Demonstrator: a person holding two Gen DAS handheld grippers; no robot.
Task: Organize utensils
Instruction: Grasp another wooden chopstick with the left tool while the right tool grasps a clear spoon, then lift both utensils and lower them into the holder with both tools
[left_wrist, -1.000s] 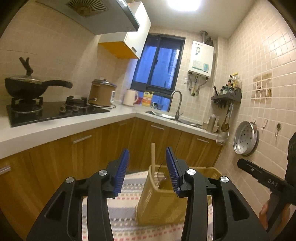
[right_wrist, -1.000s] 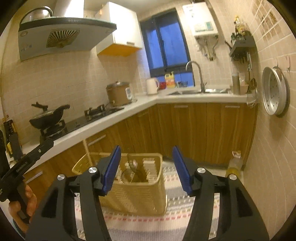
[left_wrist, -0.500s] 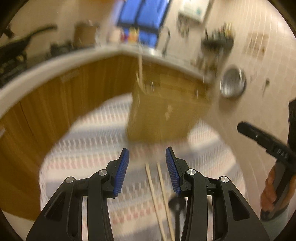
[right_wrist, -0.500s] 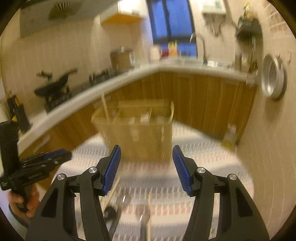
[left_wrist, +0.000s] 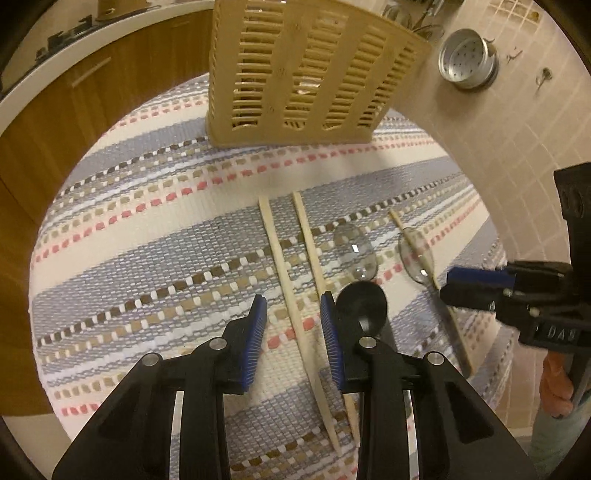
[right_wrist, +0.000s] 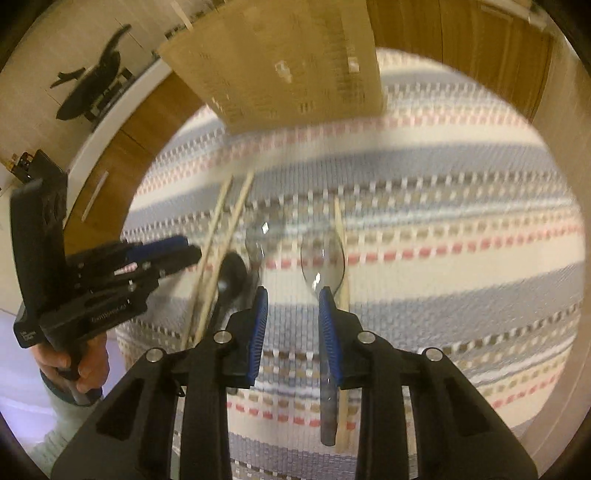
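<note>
A round table is covered by a striped cloth (left_wrist: 155, 236), and at its far side a tan slotted basket (left_wrist: 295, 74) is stood upright. On the cloth, nearer than the basket, two chopsticks (left_wrist: 291, 295) are laid side by side, then a black spoon (left_wrist: 364, 304), a metal spoon (left_wrist: 354, 251), and a second metal spoon (right_wrist: 323, 258) with a third chopstick (right_wrist: 341, 254) lying against it. The left gripper (left_wrist: 293, 314) is held over the pair; its jaws, just narrowed, are partly open with one chopstick between them, unpressed. The right gripper (right_wrist: 290, 308) is likewise part-open, just narrowed, nothing gripped, beside the second spoon's handle
</note>
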